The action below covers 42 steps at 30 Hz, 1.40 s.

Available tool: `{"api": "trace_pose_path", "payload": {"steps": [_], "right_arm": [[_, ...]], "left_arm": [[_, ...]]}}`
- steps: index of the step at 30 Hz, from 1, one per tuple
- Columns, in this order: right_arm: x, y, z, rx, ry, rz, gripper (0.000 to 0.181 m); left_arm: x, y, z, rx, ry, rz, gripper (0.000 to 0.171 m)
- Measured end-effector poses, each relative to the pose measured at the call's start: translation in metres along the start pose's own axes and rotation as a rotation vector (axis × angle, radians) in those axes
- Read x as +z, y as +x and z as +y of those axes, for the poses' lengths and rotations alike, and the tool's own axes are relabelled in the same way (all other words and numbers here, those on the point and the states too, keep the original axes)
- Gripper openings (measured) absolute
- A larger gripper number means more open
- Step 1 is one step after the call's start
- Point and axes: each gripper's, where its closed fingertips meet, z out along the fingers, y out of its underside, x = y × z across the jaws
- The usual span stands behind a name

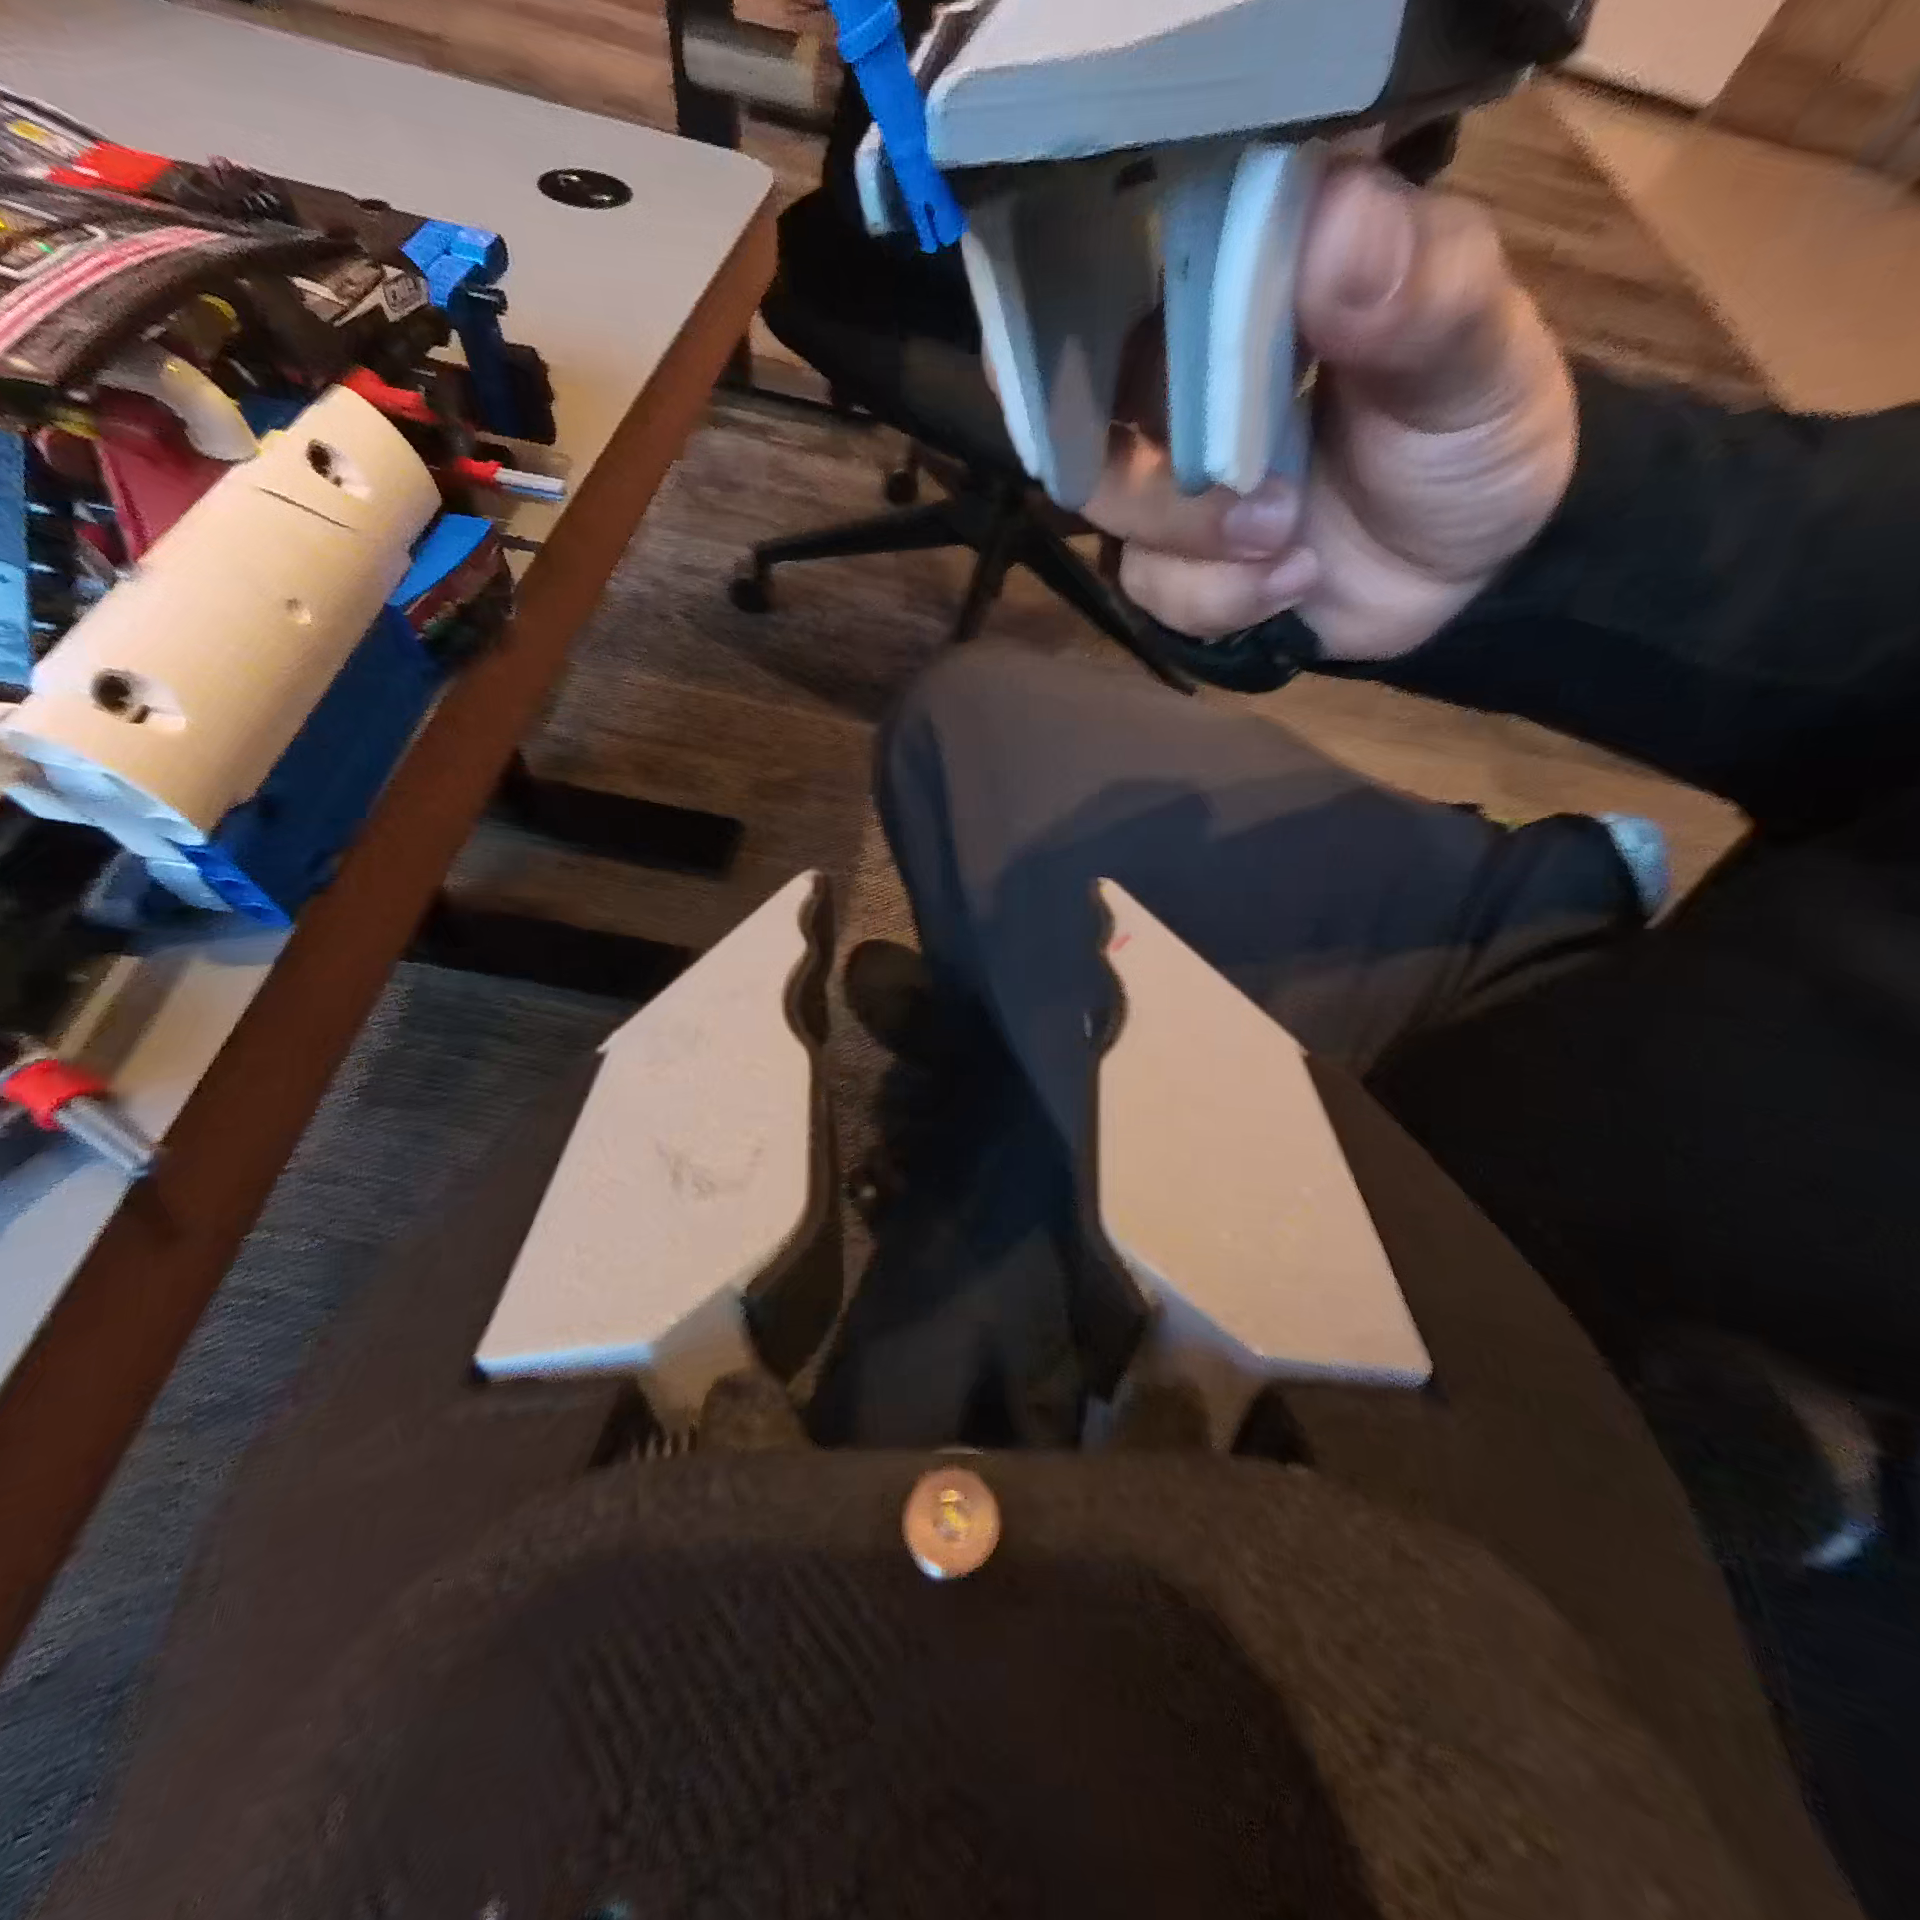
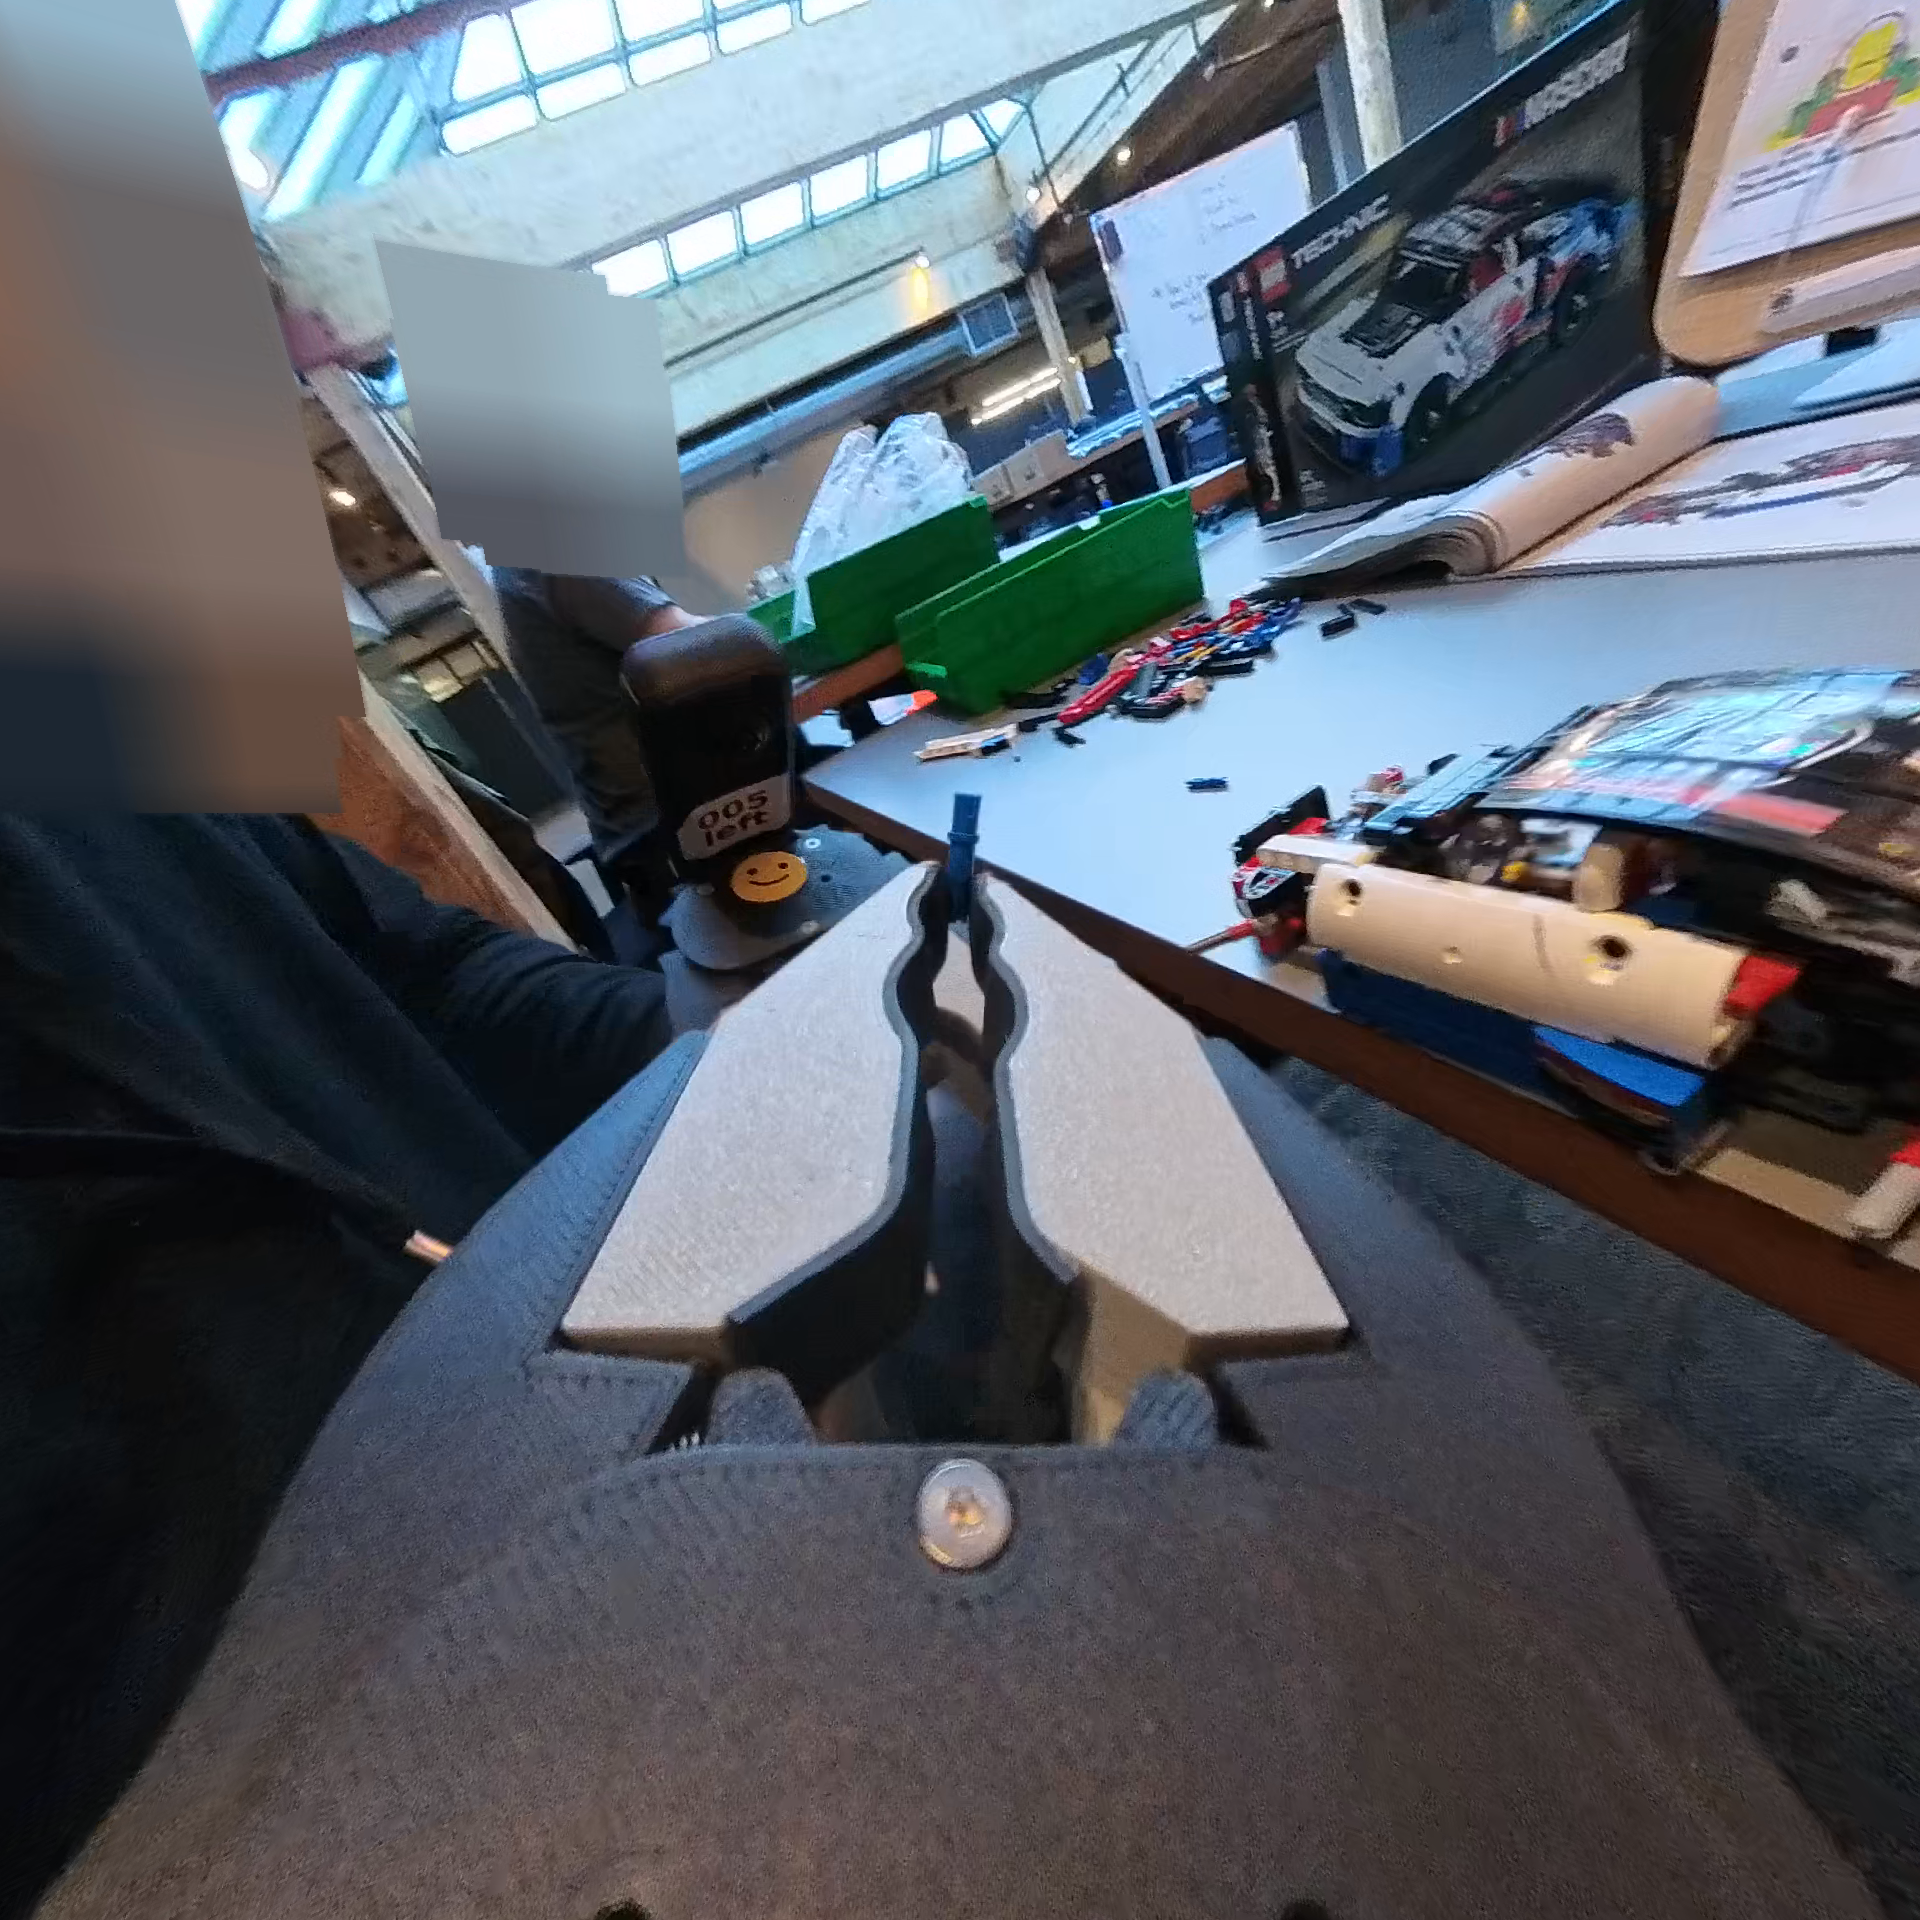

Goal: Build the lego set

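A partly built Lego car [image 1: 239, 582] with a white side panel, blue underside and black sticker-covered body lies on the grey table [image 1: 644, 301] at the left. It also shows in the right wrist view [image 2: 1538, 945], near the table's edge. My right gripper [image 2: 961, 894] is shut on a small blue pin [image 2: 964, 831] that sticks up from its tips, off the table's edge. In the left wrist view the right gripper [image 1: 925, 177], held by a hand [image 1: 1434, 416], carries the blue pin [image 1: 883, 73] at the top. My left gripper [image 1: 961, 894] is open and empty above the person's leg and the floor.
Farther back on the table [image 2: 1455, 675] are a heap of loose Lego parts [image 2: 1174, 665], two green bins [image 2: 1039, 613], an open instruction book [image 2: 1558, 488] and the set's box [image 2: 1455, 291]. An office chair base [image 1: 935, 530] stands on the floor. A person stands beyond. Left tips to right tips: about 10 cm.
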Motion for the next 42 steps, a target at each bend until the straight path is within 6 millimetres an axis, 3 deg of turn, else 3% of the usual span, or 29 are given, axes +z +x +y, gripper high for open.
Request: {"api": "trace_pose_path", "payload": {"steps": [5,13,24,32,37,42], "right_arm": [[0.001,-0.015,0.025,0.135,-0.019,-0.084,0.001],[0.013,-0.019,0.060,0.246,-0.133,-0.125,0.001],[0.005,-0.010,0.067,0.382,-0.118,-0.120,0.001],[-0.005,-0.013,0.067,0.410,-0.118,-0.167,0.002],[-0.013,-0.012,0.067,0.418,-0.162,-0.188,0.011],[-0.013,-0.011,0.072,0.430,-0.186,-0.177,0.008]], "left_arm": [[-0.014,-0.008,-0.009,0.215,0.030,-0.205,0.045],[-0.020,-0.008,-0.024,0.453,0.082,-0.313,0.040],[-0.009,0.000,-0.033,0.587,0.114,-0.279,0.024],[-0.003,0.008,-0.036,0.654,0.111,-0.244,0.023],[0.005,0.014,-0.026,0.713,0.058,-0.211,0.023],[0.008,0.017,-0.020,0.740,0.029,-0.208,0.023]]}}
